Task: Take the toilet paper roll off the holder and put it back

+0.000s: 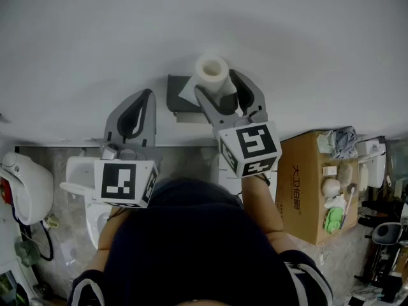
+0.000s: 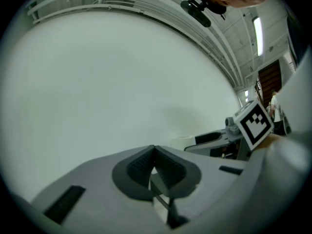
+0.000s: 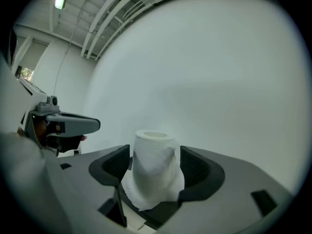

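White wall behind; right tool clamped on sides of toilet paper roll at holder; roll likely light, soft, crushable; left tool closed, empty.

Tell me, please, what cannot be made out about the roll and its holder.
Peg of the holder: head view, covered by the toilet paper roll and right tongs.
Whether the pads touch the roll: right gripper view, too close to tell.
Roll's lower end: right gripper view, behind the tongs.

Floor, grey mottled, lower frame: white toilet at lower left; open cardboard box at right, holding small items.
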The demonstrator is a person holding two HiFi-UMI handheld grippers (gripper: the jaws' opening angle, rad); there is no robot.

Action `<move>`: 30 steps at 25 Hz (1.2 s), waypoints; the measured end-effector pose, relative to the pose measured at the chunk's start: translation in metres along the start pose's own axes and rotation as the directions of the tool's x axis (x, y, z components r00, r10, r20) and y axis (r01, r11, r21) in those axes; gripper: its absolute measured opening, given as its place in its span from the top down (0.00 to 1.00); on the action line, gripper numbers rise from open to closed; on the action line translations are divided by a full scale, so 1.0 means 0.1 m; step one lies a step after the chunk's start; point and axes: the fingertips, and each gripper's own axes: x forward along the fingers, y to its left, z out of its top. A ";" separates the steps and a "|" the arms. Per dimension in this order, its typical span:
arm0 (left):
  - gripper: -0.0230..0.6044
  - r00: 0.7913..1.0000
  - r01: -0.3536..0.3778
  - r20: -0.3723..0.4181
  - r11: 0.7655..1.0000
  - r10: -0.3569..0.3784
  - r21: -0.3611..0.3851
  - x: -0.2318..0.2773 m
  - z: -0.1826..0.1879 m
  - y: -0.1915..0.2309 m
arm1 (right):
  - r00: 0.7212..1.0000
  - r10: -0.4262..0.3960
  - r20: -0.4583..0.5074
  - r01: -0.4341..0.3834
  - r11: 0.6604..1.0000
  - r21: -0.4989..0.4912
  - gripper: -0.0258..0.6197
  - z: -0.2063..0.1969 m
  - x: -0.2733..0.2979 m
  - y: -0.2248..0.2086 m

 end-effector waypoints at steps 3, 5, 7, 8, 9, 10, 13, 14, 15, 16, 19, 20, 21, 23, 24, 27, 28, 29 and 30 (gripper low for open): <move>0.97 1.000 0.013 -0.002 1.000 -0.013 -0.002 0.04 0.00 -0.11 | 0.999 -0.004 0.032 0.004 1.000 -0.016 0.47 0.07 -0.12 -0.01; 0.97 1.000 0.019 0.002 1.000 -0.019 0.006 0.06 0.00 -0.19 | 0.999 -0.015 0.045 0.016 0.999 -0.037 0.47 0.10 -0.20 -0.03; 0.97 1.000 0.025 0.004 1.000 -0.025 0.013 0.08 0.00 -0.27 | 0.998 -0.023 0.062 0.026 0.998 -0.056 0.47 0.12 -0.27 -0.04; 0.97 1.000 0.029 0.004 0.999 -0.029 0.015 0.10 0.00 -0.31 | 0.997 -0.028 0.076 0.032 0.998 -0.058 0.48 0.14 -0.30 -0.06; 0.97 0.999 0.033 0.003 0.999 -0.033 0.017 0.11 0.00 -0.34 | 0.995 -0.038 0.092 0.043 0.998 -0.052 0.52 0.15 -0.33 -0.10; 0.97 0.999 0.035 0.002 0.999 -0.035 0.020 0.13 -0.01 -0.38 | 0.992 -0.053 0.111 0.058 0.997 -0.041 0.61 0.17 -0.37 -0.15; 0.97 1.000 0.030 0.005 0.999 -0.030 0.027 0.17 0.02 -0.44 | 0.982 -0.105 0.157 0.106 0.994 -0.001 0.88 0.22 -0.50 -0.32; 0.97 1.000 0.026 0.009 0.999 -0.026 0.029 0.17 0.03 -0.45 | 0.979 -0.117 0.167 0.117 0.993 0.011 0.90 0.23 -0.53 -0.37; 0.97 1.000 0.021 0.013 0.999 -0.022 0.031 0.18 0.05 -0.46 | 0.976 -0.127 0.176 0.125 0.992 0.023 0.92 0.24 -0.57 -0.41; 0.97 1.000 0.017 0.016 0.999 -0.018 0.034 0.19 0.06 -0.46 | 0.973 -0.137 0.184 0.133 0.991 0.032 0.93 0.25 -0.60 -0.45; 0.97 1.000 0.014 0.021 0.999 -0.014 0.035 0.21 0.07 -0.49 | 0.965 -0.165 0.202 0.158 0.986 0.052 0.93 0.25 -0.68 -0.55; 0.97 1.000 0.015 0.021 0.999 -0.016 0.035 0.22 0.07 -0.51 | 0.963 -0.174 0.206 0.167 0.985 0.054 0.93 0.25 -0.71 -0.59; 0.97 1.000 0.017 0.021 0.999 -0.018 0.033 0.23 0.07 -0.52 | 0.961 -0.184 0.208 0.176 0.983 0.055 0.94 0.25 -0.74 -0.63; 0.97 0.999 0.023 0.023 0.999 -0.024 0.024 0.25 0.07 -0.53 | 0.957 -0.205 0.207 0.198 0.979 0.051 0.94 0.25 -0.80 -0.71; 0.97 0.999 0.025 0.025 0.999 -0.026 0.021 0.26 0.08 -0.54 | 0.955 -0.216 0.205 0.211 0.976 0.048 0.93 0.25 -0.83 -0.75; 0.97 0.999 0.028 0.031 0.999 -0.029 0.021 0.29 0.12 -0.55 | 0.950 -0.247 0.192 0.243 0.969 0.044 0.94 0.20 -0.92 -0.87; 0.97 0.999 0.030 0.032 0.999 -0.031 0.022 0.30 0.13 -0.55 | 0.949 -0.255 0.186 0.251 0.967 0.043 0.93 0.18 -0.95 -0.90; 0.97 0.999 0.031 0.033 0.999 -0.032 0.022 0.30 0.13 -0.55 | 0.948 -0.261 0.181 0.258 0.965 0.041 0.93 0.15 -0.97 -0.92; 0.97 0.999 0.031 0.033 0.999 -0.032 0.024 0.30 0.14 -0.56 | 0.948 -0.266 0.175 0.264 0.964 0.038 0.94 0.13 -1.00 -0.94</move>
